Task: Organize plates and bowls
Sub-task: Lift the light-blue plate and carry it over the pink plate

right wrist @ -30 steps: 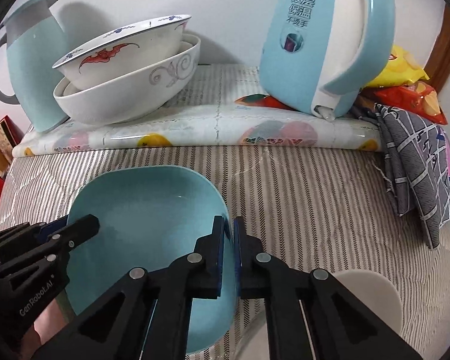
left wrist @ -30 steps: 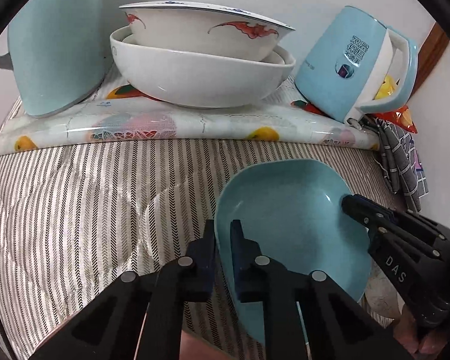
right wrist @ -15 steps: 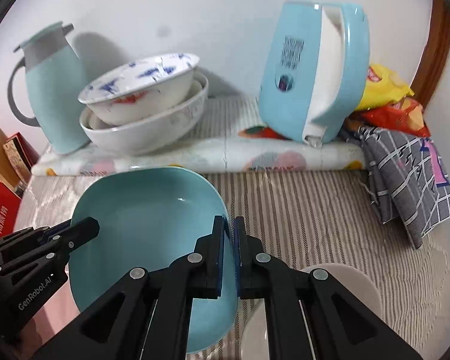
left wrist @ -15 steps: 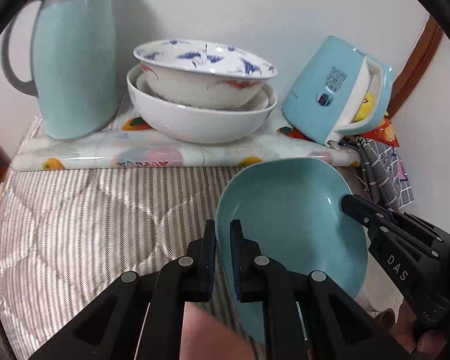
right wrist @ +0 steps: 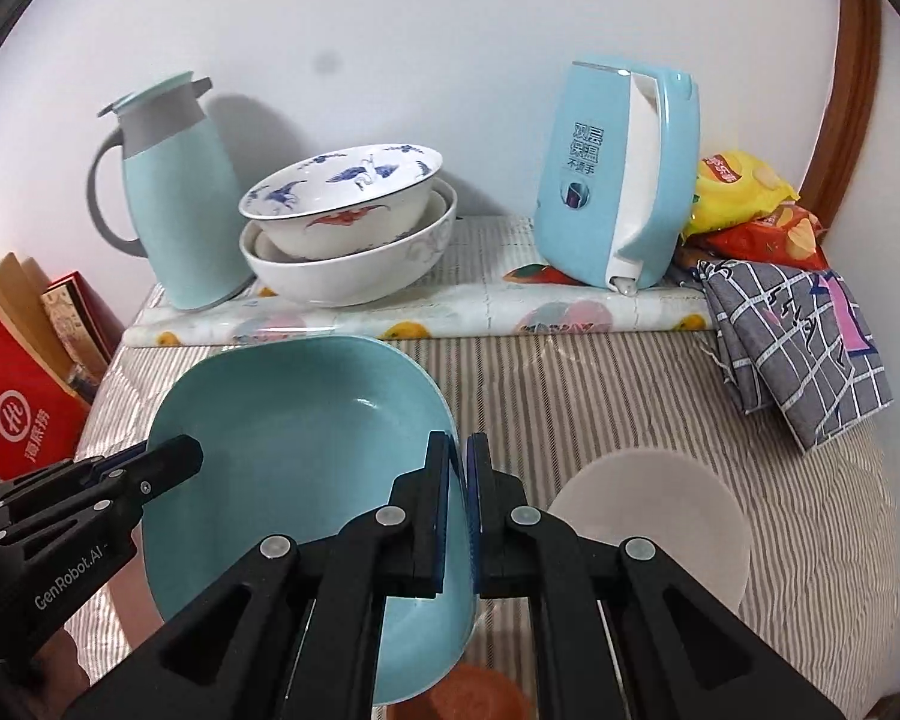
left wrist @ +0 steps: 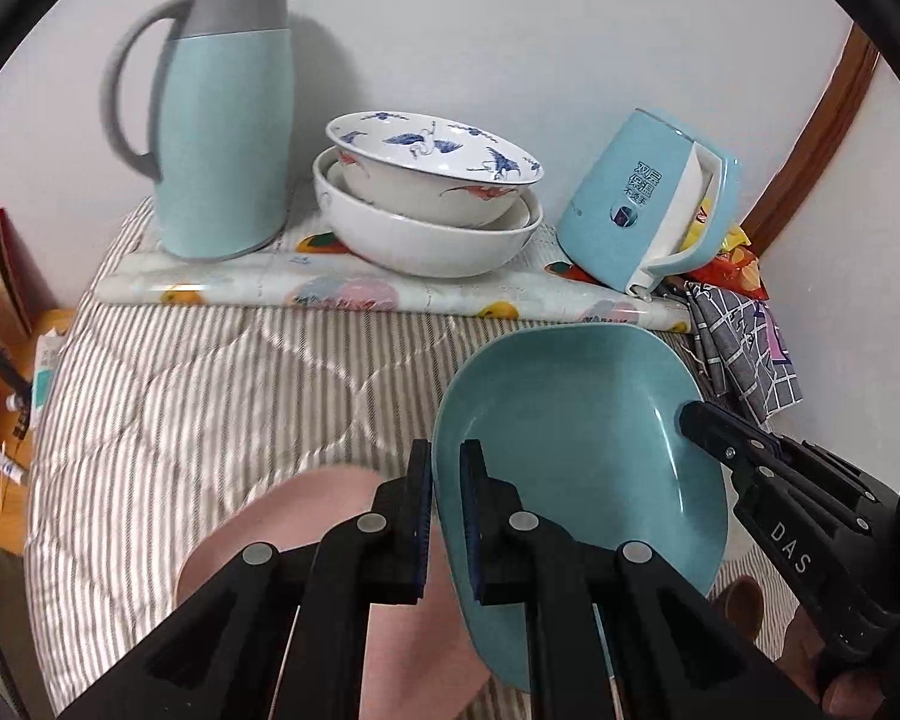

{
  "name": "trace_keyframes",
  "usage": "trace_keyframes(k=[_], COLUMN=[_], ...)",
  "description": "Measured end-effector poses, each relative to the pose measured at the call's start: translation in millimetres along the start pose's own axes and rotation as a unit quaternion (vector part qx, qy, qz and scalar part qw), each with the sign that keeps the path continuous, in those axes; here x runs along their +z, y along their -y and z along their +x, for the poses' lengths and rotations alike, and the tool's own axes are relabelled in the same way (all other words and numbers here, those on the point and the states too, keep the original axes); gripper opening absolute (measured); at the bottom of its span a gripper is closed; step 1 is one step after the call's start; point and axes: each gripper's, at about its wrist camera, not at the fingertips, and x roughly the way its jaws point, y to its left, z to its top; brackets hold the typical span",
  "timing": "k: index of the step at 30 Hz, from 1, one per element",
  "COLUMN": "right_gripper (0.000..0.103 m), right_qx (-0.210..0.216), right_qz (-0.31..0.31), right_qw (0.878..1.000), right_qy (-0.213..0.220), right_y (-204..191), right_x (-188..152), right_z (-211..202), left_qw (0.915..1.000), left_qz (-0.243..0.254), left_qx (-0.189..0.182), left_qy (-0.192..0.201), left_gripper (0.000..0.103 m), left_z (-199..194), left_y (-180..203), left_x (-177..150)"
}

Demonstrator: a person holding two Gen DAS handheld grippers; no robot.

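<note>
A light blue square bowl (left wrist: 576,456) is held in the air between both grippers; it also shows in the right wrist view (right wrist: 306,450). My left gripper (left wrist: 447,468) is shut on its left rim. My right gripper (right wrist: 457,462) is shut on its right rim. At the back, a blue-and-white crane bowl (left wrist: 432,165) sits nested in a larger white bowl (left wrist: 426,240), also seen in the right wrist view (right wrist: 342,204). A pink plate (left wrist: 306,546) lies below the left gripper. A white plate (right wrist: 660,510) lies at the right, with an orange dish (right wrist: 474,693) below.
A light blue thermos jug (left wrist: 222,120) stands back left and a light blue kettle (left wrist: 648,210) back right on a fruit-print mat (left wrist: 330,288). A checked cloth (right wrist: 798,330) and snack bags (right wrist: 744,204) lie at the right. Red boxes (right wrist: 24,408) stand at the left.
Both grippers have risen and pulled back from the wall with the blue bowl held between them. More of the table, the jug and the plates below have come into view.
</note>
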Motion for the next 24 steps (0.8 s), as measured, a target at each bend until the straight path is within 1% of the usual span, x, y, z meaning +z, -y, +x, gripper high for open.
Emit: trace_keyframes(k=[6,11,14,18,21,24], right_gripper=[0.006,0.006,0.006,0.006,0.006,0.006], right_qx=[0.004,0.011,0.01,0.012,0.01,0.011], right_qz=[-0.011,-0.006,-0.002,-0.003,0.003,0.0], right_qw=[1.0,1.0,1.0,1.0,1.0,1.0], right_qy=[0.002,0.007,0.0,0.011,0.016,0.024], right_y=[-17.6,-26.1,-32.2,-35.0,-37.8,-42.2], right_x=[-14.4,-23.2,-27.2,-29.2,-30.0,-32.4], right_z=[-17.3,-30.1,-35.8,-48.8,-56.3,-64.0], left_qw=[0.9999,0.9997,0.9997,0.9996,0.9995,0.9994], left_qz=[-0.016,-0.023,-0.021,-0.019,-0.023,-0.027], left_qx=[-0.002,0.0,0.004,-0.005,-0.006,-0.007], left_qy=[-0.001,0.01,0.01,0.022,0.018,0.023], left_gripper=[0.01,0.01,0.01,0.01,0.01,0.01], left_z=[-17.7,-35.6,-44.6,-56.3,-59.6,-64.7], left_y=[-12.9,-20.3,-21.0,-24.1,-26.1,-29.8], left_x=[-18.8,-26.2,-28.0,-30.8,-34.1,-39.0])
